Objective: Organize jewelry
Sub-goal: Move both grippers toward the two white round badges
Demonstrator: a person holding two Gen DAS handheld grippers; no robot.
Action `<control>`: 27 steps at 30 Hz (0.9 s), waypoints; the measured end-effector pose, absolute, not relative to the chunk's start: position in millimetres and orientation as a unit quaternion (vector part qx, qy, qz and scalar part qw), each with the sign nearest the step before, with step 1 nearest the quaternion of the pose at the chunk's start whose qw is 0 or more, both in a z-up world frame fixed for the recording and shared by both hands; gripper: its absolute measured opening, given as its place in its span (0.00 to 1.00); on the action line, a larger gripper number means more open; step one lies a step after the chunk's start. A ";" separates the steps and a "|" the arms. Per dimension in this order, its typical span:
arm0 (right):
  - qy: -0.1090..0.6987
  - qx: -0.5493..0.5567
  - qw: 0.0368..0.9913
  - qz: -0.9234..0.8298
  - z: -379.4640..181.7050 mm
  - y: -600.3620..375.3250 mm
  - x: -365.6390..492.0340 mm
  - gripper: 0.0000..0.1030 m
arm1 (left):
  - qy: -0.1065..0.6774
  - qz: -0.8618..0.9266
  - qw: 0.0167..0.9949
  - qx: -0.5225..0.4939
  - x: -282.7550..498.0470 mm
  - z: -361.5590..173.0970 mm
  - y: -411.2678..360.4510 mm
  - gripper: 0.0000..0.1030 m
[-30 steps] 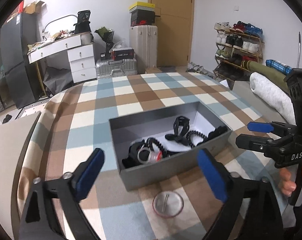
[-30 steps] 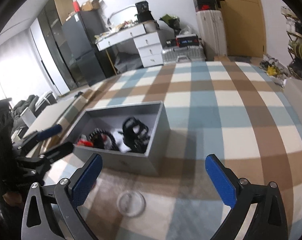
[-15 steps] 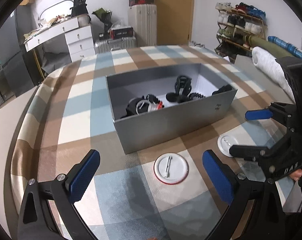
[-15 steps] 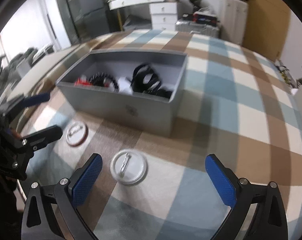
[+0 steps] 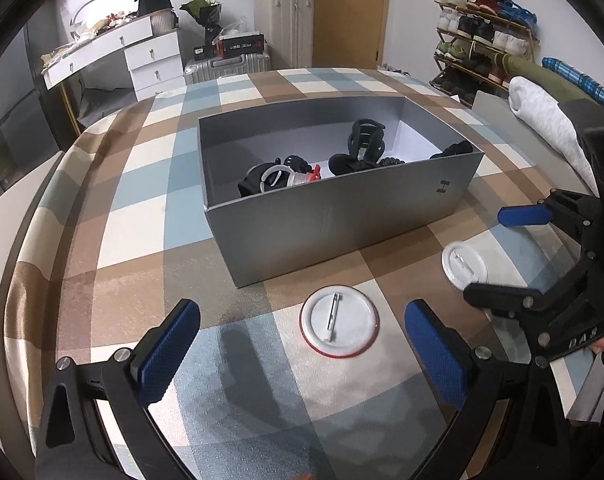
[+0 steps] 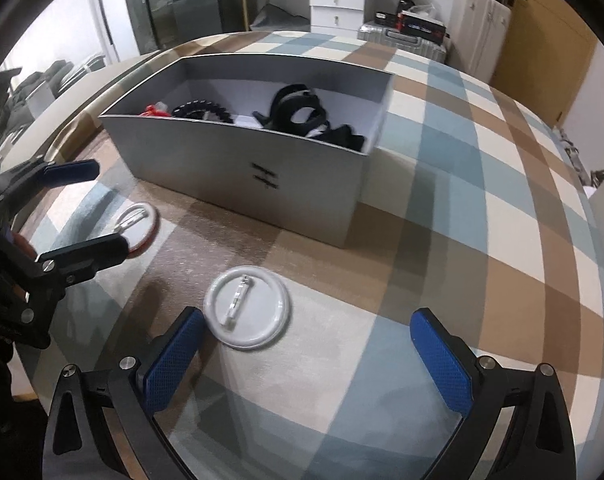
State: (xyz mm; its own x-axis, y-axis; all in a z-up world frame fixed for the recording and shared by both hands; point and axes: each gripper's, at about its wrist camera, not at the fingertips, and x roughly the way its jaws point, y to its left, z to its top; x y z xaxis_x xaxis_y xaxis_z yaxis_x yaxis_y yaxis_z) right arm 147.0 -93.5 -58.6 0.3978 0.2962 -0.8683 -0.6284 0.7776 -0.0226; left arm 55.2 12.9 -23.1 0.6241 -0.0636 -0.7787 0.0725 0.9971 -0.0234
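Grey box [image 5: 333, 216], two pin badges [image 5: 339, 327] face-down

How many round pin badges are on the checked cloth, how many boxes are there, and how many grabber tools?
Round pin badges: 2, one red-rimmed and one plain white, both lying pin side up outside the box.
Grey boxes: 1, with dark hair clips and bands inside.
Grabber tools: 2, the left gripper and the right gripper, both open.
Total: 5
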 end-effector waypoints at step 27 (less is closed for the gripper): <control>0.429 -0.204 0.810 0.344 -49.0 -69.6 117.4 0.40 | 0.441 -0.047 0.896 -0.008 56.6 -24.6 15.6 0.97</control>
